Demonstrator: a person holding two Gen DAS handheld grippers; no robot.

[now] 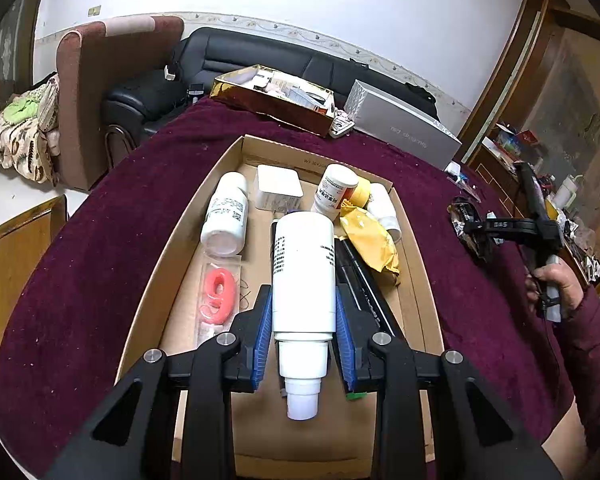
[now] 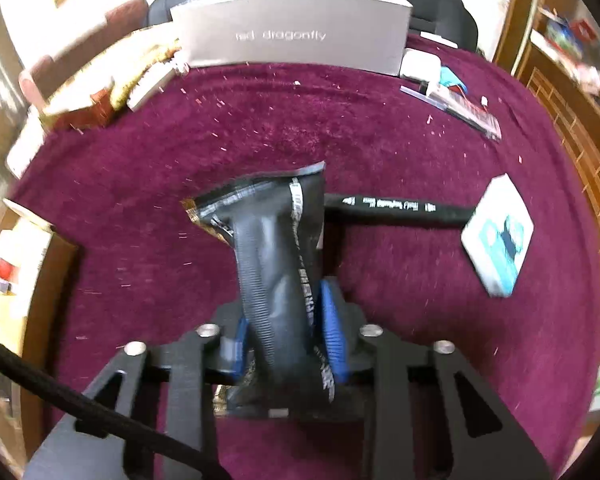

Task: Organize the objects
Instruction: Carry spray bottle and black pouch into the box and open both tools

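Observation:
My left gripper (image 1: 303,304) is shut on a tall white bottle (image 1: 303,276) with black print, held over an open cardboard box (image 1: 172,232). In the box lie a white pill bottle (image 1: 225,216), a white square box (image 1: 279,188), an orange-label bottle (image 1: 334,192), a yellow packet (image 1: 370,240), a red figure 9 (image 1: 219,292) and a black long item (image 1: 364,284). My right gripper (image 2: 286,312) is shut on a black foil packet (image 2: 276,248) above the purple cloth (image 2: 140,280); it also shows in the left wrist view (image 1: 470,232), at the right.
A grey "red dragonfly" box (image 2: 292,32) and a gold box (image 1: 272,100) stand at the table's far side. A black pen-like rod (image 2: 400,208), a teal-white small box (image 2: 498,236) and a clear strip (image 2: 452,108) lie on the cloth. Sofa and cabinets surround the table.

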